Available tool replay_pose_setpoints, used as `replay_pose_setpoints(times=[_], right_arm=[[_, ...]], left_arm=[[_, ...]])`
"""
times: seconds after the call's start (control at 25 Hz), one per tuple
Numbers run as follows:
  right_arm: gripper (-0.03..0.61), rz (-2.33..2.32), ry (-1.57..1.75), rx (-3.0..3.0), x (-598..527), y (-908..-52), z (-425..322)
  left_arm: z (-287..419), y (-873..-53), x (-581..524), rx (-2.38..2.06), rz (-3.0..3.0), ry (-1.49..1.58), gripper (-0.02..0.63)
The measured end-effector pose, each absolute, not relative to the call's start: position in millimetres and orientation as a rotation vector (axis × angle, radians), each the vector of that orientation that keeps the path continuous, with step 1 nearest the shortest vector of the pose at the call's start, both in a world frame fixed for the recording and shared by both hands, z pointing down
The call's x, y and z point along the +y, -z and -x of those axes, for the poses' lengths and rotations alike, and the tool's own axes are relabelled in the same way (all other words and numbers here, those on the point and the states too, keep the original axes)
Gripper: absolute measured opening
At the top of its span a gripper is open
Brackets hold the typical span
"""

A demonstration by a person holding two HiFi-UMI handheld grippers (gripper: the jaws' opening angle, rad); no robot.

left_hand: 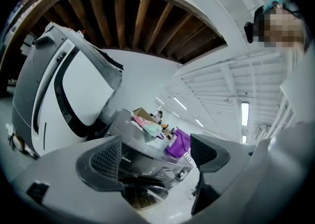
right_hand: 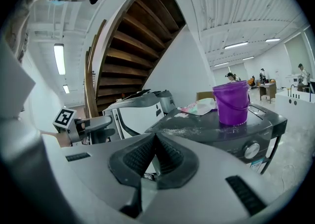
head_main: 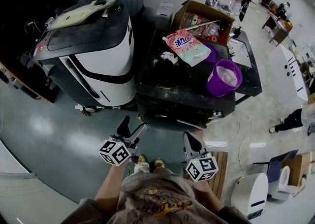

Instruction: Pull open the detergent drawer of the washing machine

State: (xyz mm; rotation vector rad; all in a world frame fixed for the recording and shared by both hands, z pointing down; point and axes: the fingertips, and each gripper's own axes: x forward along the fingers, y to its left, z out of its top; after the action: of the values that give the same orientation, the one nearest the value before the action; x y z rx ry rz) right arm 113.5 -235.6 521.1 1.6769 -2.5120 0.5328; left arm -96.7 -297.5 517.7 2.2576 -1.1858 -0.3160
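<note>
A dark front-loading washing machine (head_main: 167, 82) stands ahead of me, with a purple bucket (head_main: 224, 78) and a pink-and-green detergent bag (head_main: 189, 46) on its top. Its control panel (left_hand: 147, 161) with a knob (left_hand: 181, 173) fills the space beyond my left gripper (left_hand: 155, 156), whose jaws stand wide open with nothing between them. I cannot make out the drawer front on that panel. In the head view the left gripper (head_main: 134, 125) hangs just before the machine's front. My right gripper (right_hand: 155, 156) is shut on nothing, and it is held back near my body (head_main: 189, 137).
A white-and-black machine (head_main: 93, 55) stands to the left of the washer. Behind it is an open cardboard box (head_main: 202, 18). A wooden pallet (head_main: 219, 169) and a white appliance (head_main: 251, 193) are at my right. A person's legs (head_main: 290, 119) show at the right edge.
</note>
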Motion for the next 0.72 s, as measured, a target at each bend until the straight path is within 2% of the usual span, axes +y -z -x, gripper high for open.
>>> replay_pose_setpoints(times=[0.36, 0.72], right_arm=[[0.003, -1.707, -0.539, -2.446, -237.4, -527.4, -120.6], [0.003, -1.722, -0.552, -2.386, -238.9, -536.1, -127.7]], left_arm=[[79.4, -564.8, -335.0, -0.937, -2.062, 0.546, 0.420], [69.4, -639.0, -367.1, -0.880, -1.914, 0.574, 0.419]])
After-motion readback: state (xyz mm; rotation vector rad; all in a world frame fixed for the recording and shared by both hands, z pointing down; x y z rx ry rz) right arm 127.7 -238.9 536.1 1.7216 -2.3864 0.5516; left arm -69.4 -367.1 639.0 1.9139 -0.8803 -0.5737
